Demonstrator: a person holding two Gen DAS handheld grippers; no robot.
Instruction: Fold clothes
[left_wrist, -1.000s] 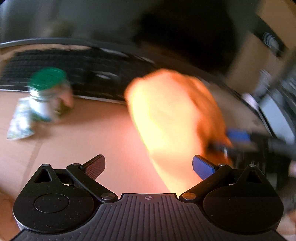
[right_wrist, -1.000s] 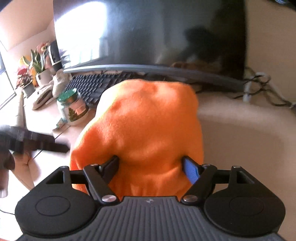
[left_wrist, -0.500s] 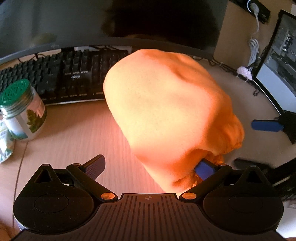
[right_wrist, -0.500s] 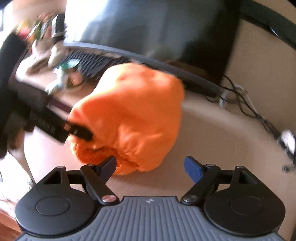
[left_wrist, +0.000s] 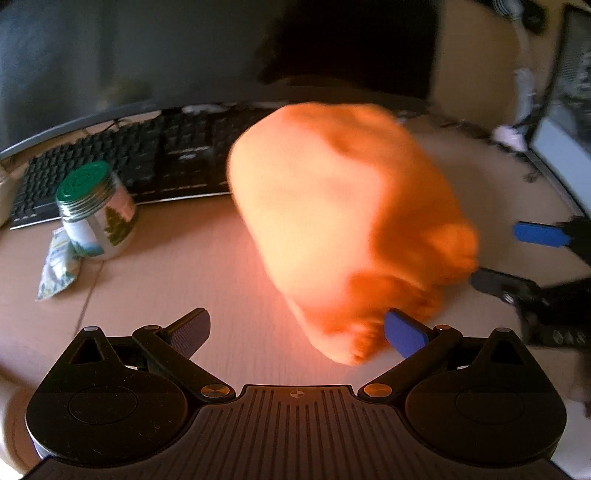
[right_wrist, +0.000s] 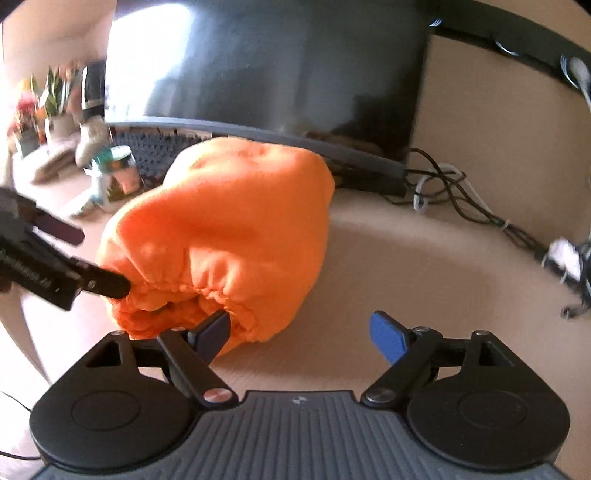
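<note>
An orange fleece garment (left_wrist: 343, 221) lies bunched in a rounded heap on the desk, its gathered elastic hem (right_wrist: 207, 291) facing the right gripper. My left gripper (left_wrist: 295, 328) is open; its blue right finger touches the heap's near edge. My right gripper (right_wrist: 301, 332) is open; its dark left finger rests against the hem, the blue finger is free. Each gripper shows in the other's view: the left gripper at the left of the right wrist view (right_wrist: 81, 258), the right gripper at the right of the left wrist view (left_wrist: 517, 258).
A black keyboard (left_wrist: 147, 162) and a dark monitor (right_wrist: 258, 66) stand behind the heap. A green-lidded glass jar (left_wrist: 96, 210) and a small packet (left_wrist: 59, 269) sit at the left. Cables (right_wrist: 461, 195) lie at the back right, potted plants (right_wrist: 40, 107) at the far left.
The right gripper, earlier astride the garment, pulled back to its right side. The left gripper came in to the heap's near edge and has drawn back a little. The garment stays bunched.
</note>
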